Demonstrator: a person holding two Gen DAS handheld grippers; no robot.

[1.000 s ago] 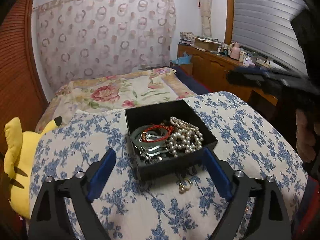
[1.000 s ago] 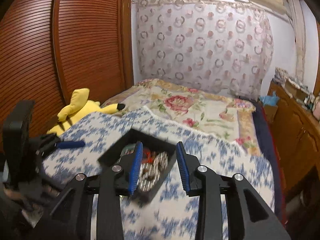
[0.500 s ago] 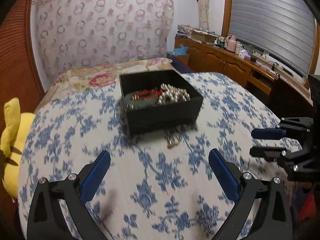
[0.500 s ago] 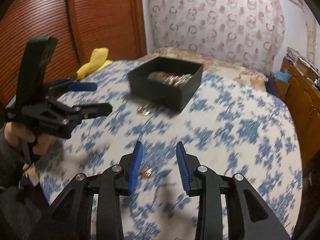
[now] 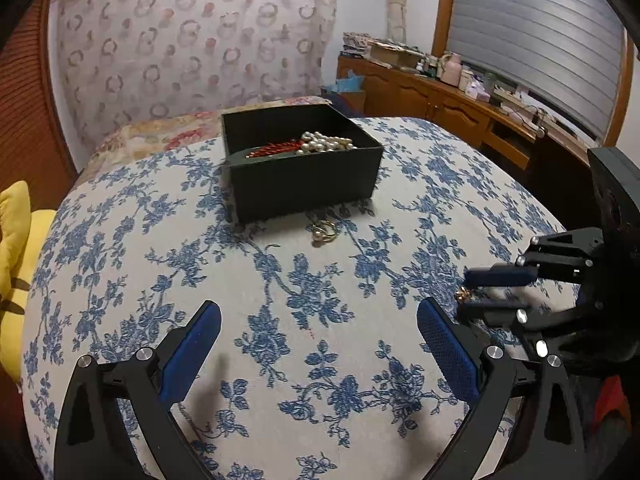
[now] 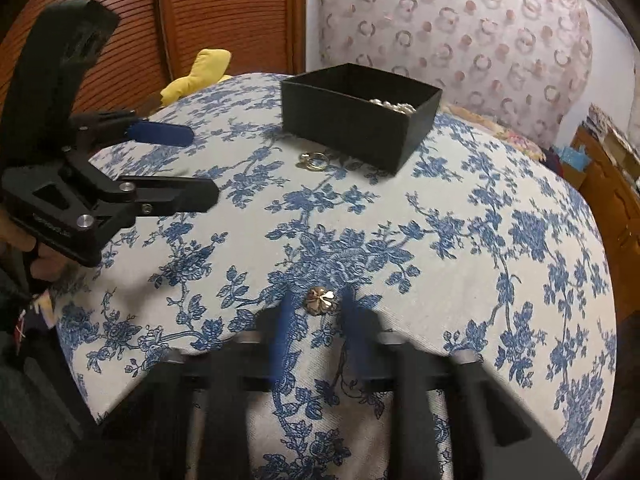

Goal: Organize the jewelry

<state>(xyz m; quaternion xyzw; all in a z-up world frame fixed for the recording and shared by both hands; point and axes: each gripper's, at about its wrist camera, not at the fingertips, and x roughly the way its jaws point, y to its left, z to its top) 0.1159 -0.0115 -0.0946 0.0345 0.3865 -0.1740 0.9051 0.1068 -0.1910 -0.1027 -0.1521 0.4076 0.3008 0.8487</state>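
Observation:
A black box (image 5: 304, 184) (image 6: 360, 120) stands at the far side of the blue-flowered tablecloth (image 5: 260, 292), holding pearls (image 5: 326, 145) and a red bracelet (image 5: 276, 148). A gold ring with a pearl (image 5: 324, 232) (image 6: 314, 160) lies just in front of it. A small gold flower-shaped piece (image 6: 322, 300) (image 5: 463, 293) lies on the cloth near the front. My right gripper (image 6: 318, 316) (image 5: 466, 294) straddles that piece, its blurred jaws closing, a thin gap still on each side. My left gripper (image 5: 320, 340) (image 6: 204, 166) hovers wide open over bare cloth, holding nothing.
A yellow plush toy (image 5: 16, 240) (image 6: 200, 76) sits past the table's left edge. A bed with a floral cover (image 5: 160, 132) lies behind the table. A cluttered wooden cabinet (image 5: 440, 108) runs along the right wall, and a slatted wooden door (image 6: 220, 20) is on the left.
Both grippers drew back from the box and came lower. The right one dropped over the gold flower-shaped piece and its jaws narrowed. The left one spread slightly wider.

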